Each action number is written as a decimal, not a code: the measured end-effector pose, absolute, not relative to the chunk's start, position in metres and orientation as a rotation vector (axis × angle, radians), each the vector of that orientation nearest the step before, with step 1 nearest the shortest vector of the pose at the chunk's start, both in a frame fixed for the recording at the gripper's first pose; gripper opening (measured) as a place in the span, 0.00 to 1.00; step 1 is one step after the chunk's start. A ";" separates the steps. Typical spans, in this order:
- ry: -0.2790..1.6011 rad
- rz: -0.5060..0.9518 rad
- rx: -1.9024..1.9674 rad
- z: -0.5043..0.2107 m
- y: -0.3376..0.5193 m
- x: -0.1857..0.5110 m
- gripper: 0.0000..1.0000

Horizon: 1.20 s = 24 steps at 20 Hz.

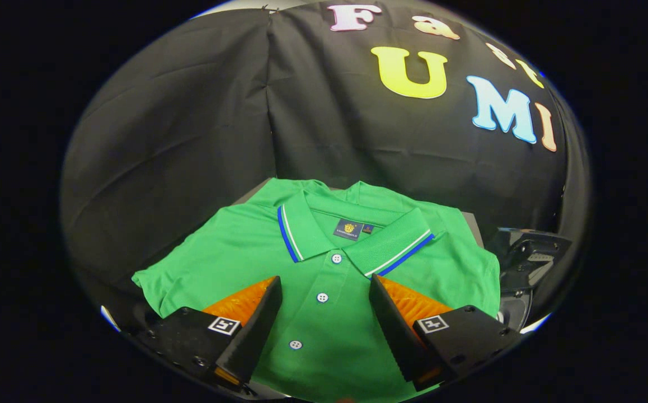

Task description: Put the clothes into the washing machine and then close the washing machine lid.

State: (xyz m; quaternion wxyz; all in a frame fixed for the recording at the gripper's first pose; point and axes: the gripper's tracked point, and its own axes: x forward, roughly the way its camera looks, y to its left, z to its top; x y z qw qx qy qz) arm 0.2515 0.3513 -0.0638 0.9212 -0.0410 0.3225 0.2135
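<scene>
A: Nearest first. Gripper point(324, 302) fingers spread wide, nothing pinched. The button placket of the green polo shirt point(324, 268) runs up the gap between them.

B: Touching cloth?

A: Can't tell. Tips sit over the chest panel, either side of the buttons; contact unclear.

B: Shirt's position?

A: Lying flat, front up, collar away from the fingers, folded sleeves to both sides. It rests on a grey surface point(472, 224), only slivers of it showing past the shoulders.

B: Farther out?

A: A dark object point(525, 254) just beside the shirt's far right edge; what it is, can't say. Beyond that, the booth wall.

B: Progress?

A: By my reading, barely begun. Shirt not yet picked up, nothing loaded, lid step wholly ahead. Next calls for closing on a fold of fabric.
</scene>
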 end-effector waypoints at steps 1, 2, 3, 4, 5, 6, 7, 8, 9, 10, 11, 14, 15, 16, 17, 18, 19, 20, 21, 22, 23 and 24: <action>0.652 0.444 -0.099 -0.061 0.352 0.251 0.98; 0.659 0.446 -0.100 -0.062 0.352 0.251 0.99; 0.651 0.442 -0.092 -0.061 0.351 0.251 0.98; 0.661 0.442 -0.091 -0.064 0.349 0.252 0.98; 0.658 0.441 -0.090 -0.062 0.350 0.253 0.93; 0.662 0.434 -0.085 -0.062 0.348 0.253 0.90; 0.657 0.431 -0.070 -0.062 0.348 0.254 0.82; 0.664 0.429 -0.063 -0.063 0.348 0.255 0.73; 0.674 0.435 -0.075 -0.062 0.350 0.253 0.65; 0.685 0.440 -0.090 -0.061 0.351 0.253 0.65; 0.700 0.445 -0.102 -0.062 0.351 0.253 0.65; 0.684 0.448 -0.039 -0.065 0.353 0.255 0.17; 0.672 0.461 -0.048 -0.060 0.356 0.258 0.17; 0.668 0.460 -0.048 -0.057 0.358 0.259 0.18; 0.668 0.471 -0.056 -0.057 0.358 0.256 0.02; 0.677 0.470 -0.055 -0.058 0.355 0.256 0.02; 0.678 0.468 -0.047 -0.060 0.353 0.256 0.02; 0.672 0.465 -0.033 -0.057 0.353 0.255 0.02; 0.647 0.472 -0.010 -0.050 0.356 0.254 0.02; 0.623 0.480 -0.007 -0.041 0.357 0.252 0.02; 0.608 0.489 -0.015 -0.035 0.356 0.250 0.01; 0.592 0.500 -0.013 -0.029 0.355 0.247 0.01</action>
